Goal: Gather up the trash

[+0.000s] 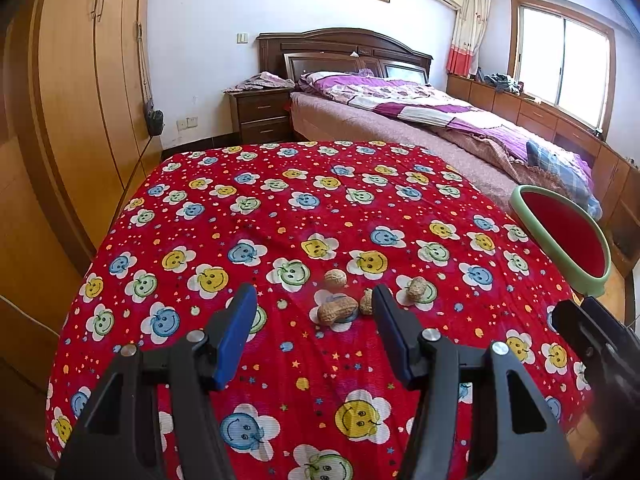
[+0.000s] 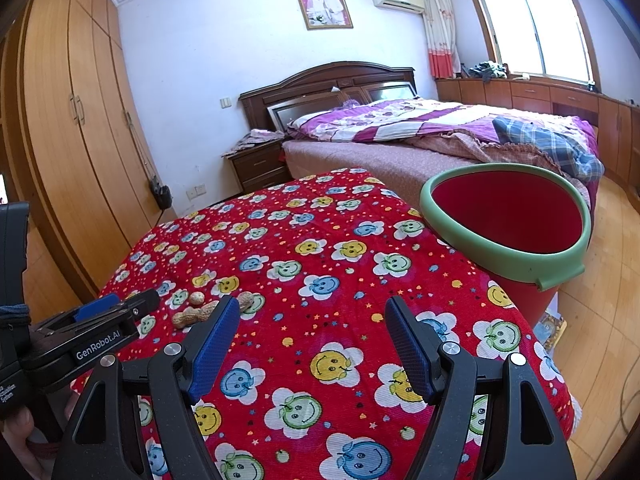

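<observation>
Several peanut shells lie together on the red smiley-flower cloth of the table. My left gripper is open and empty just above the cloth, the shells lying between and just beyond its blue fingertips. In the right wrist view the shells sit at the left, with the left gripper beside them. My right gripper is open and empty above the cloth, right of the shells. A red bin with a green rim stands off the table's right edge; it also shows in the left wrist view.
A wooden wardrobe lines the left wall. A bed with purple bedding and a nightstand stand beyond the table. Cabinets run under the window at the right. Wooden floor surrounds the bin.
</observation>
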Demonstrator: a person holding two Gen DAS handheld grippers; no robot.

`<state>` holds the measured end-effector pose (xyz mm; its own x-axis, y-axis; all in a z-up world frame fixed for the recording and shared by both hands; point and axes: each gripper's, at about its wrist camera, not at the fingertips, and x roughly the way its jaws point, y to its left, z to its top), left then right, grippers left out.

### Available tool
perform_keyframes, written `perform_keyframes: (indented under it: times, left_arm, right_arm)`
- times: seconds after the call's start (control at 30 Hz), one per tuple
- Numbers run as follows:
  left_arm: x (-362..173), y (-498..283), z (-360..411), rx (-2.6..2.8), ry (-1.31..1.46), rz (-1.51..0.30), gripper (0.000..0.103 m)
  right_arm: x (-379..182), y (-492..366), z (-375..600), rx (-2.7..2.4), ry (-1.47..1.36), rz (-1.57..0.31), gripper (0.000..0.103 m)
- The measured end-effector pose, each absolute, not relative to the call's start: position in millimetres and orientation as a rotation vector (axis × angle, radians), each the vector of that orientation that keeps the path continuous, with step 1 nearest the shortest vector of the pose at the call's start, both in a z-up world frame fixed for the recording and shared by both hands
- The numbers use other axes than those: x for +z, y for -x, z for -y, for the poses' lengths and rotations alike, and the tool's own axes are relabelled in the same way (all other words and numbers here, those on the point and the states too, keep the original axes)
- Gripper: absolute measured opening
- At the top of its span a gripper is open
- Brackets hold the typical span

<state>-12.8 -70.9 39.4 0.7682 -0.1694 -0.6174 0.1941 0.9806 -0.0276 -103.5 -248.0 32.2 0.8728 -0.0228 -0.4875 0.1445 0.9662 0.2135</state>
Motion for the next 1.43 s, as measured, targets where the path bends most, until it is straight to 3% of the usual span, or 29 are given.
perform_keyframes:
  times: [1.43]
  left_arm:
    - [41.9, 15.9, 71.5, -0.196, -0.029, -0.667, 0.06]
  right_arm:
    - [31.7, 103.8, 245.6, -0.087, -0.251, -0.505, 0.076]
